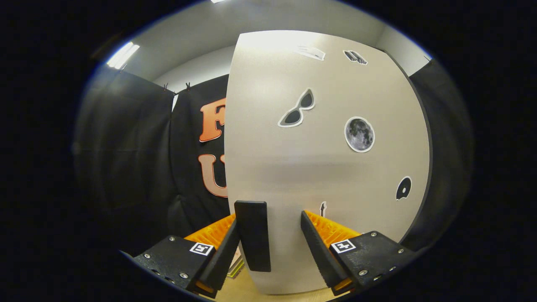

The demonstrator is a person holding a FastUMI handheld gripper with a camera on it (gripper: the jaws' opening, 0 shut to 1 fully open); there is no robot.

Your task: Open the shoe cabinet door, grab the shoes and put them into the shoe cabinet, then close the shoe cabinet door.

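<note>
Gripper (270, 235) fingers stand apart, open about as wide as the dark handle (253, 235) plus a gap, and they press on nothing. That handle, a flat upright bar, is fixed near the free edge of the shoe cabinet door (327, 167). It lies between the two fingers, close against the left finger (222, 256); whether the two touch cannot be told. The right finger (319, 251) stands clear of the handle, with bare door panel showing between them.

The door is a pale, smooth panel with a dark rim, standing upright just ahead of the fingers. Several stickers sit on it above and to the right of the handle: a pair of sunglasses (297, 109), a round grey moon (359, 134), a small dark disc (403, 188) near the door's far edge, two striped shapes (355, 57) up near its top, and a tiny arrow-like mark (322, 208) just right of the handle.

Beside the door's handle edge hangs black cloth (126, 147). Below the handle, under the door's lower edge, a strip of light wooden floor (268, 295) shows.
</note>
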